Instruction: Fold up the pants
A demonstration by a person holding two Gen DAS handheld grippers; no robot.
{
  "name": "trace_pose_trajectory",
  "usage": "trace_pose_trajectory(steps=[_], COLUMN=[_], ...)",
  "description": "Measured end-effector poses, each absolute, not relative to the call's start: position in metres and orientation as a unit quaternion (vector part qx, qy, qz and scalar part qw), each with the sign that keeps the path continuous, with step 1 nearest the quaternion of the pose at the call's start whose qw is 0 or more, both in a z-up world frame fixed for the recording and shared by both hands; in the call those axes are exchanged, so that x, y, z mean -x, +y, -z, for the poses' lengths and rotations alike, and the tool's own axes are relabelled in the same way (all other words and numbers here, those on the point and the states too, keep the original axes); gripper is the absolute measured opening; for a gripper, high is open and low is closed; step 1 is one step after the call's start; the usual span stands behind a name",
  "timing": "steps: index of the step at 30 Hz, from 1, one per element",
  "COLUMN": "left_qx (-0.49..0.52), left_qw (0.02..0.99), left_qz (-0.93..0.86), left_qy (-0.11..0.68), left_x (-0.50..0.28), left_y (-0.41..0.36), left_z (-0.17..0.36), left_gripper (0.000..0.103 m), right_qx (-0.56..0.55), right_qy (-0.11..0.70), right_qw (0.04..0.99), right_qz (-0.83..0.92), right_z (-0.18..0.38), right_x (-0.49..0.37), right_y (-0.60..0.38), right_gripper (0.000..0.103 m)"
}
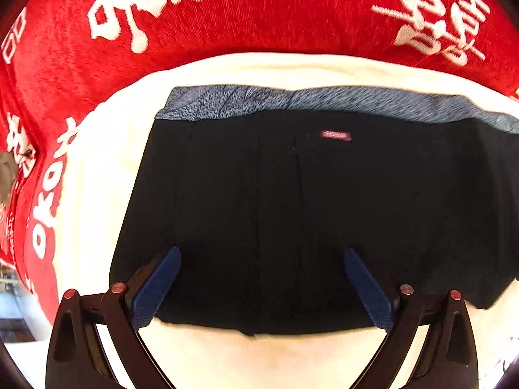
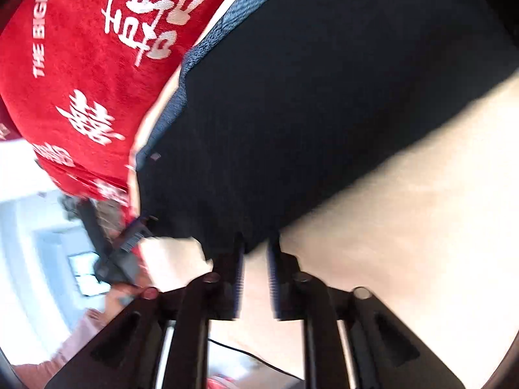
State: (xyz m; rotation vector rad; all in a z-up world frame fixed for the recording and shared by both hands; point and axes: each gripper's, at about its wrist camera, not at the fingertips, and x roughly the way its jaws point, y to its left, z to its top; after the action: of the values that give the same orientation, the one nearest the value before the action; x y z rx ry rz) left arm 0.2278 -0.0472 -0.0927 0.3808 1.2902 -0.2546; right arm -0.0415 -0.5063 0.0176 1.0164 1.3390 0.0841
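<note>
Red cloth (image 2: 81, 48) reads, seemingly, "THE BIGD".

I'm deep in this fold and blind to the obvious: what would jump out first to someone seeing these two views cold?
The dark pants fill the middle of both views, folded flat on a cream sheet, with a grey-blue waistband along the far edge. Behind lies a red blanket with white characters. The left gripper hangs wide open above the pants; the right gripper is narrow at their near edge.

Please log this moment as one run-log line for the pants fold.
pants: folded, flat on cream surface | left gripper: open above pants | right gripper: narrowly open, empty, at pants edge
</note>
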Motion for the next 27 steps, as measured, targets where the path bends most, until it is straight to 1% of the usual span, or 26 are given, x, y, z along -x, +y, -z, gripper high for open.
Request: trace_pose_trajectory(steps=[3,6,8,10,11,12,15,16,18,19,22,27], left_qx=[-0.164,-0.144,-0.139,-0.155,-0.164,-0.166,-0.109,-0.105,-0.125,-0.137,-0.142,-0.123], left_qw=[0.779,0.776,0.772,0.767,0.764,0.763,0.771,0.769,0.766,0.765,0.773,0.788], left_qz=[0.158,0.206,0.220,0.202,0.190,0.177,0.177,0.175,0.166,0.163,0.169,0.162], left_qy=[0.584,0.578,0.580,0.589,0.594,0.599,0.602,0.606,0.609,0.608,0.594,0.581], left_x=[-0.206,-0.185,-0.177,-0.173,-0.172,-0.172,-0.180,-0.180,-0.184,-0.184,-0.196,-0.239], left_y=[-0.076,-0.123,-0.159,-0.183,-0.191,-0.194,-0.182,-0.182,-0.185,-0.189,-0.202,-0.242], left_z=[0.070,0.062,0.069,0.089,0.100,0.110,0.116,0.116,0.111,0.106,0.090,0.084], left_gripper=[0.102,0.102,0.102,0.102,0.102,0.103,0.103,0.103,0.103,0.103,0.103,0.103], right_qx=[-0.386,-0.328,-0.288,-0.238,-0.214,-0.193,-0.158,-0.151,-0.185,-0.205,-0.235,-0.213], right_qy=[0.581,0.569,0.579,0.600,0.611,0.615,0.594,0.594,0.591,0.587,0.585,0.585], right_qw=[0.717,0.754,0.762,0.763,0.761,0.763,0.786,0.786,0.779,0.777,0.770,0.779], right_qz=[-0.016,-0.003,0.003,0.022,0.037,0.050,0.073,0.088,0.099,0.100,0.094,0.075], right_z=[-0.055,-0.077,-0.073,-0.060,-0.053,-0.046,-0.046,-0.046,-0.050,-0.052,-0.054,-0.056], right_x=[0.047,0.033,0.021,0.009,0.006,0.005,0.002,0.000,-0.001,0.000,0.014,0.022], right_y=[-0.530,-0.547,-0.552,-0.556,-0.559,-0.567,-0.589,-0.597,-0.614,-0.620,-0.631,-0.627], right_gripper=[0.027,0.027,0.027,0.027,0.022,0.019,0.017,0.017,0.018,0.022,0.026,0.026])
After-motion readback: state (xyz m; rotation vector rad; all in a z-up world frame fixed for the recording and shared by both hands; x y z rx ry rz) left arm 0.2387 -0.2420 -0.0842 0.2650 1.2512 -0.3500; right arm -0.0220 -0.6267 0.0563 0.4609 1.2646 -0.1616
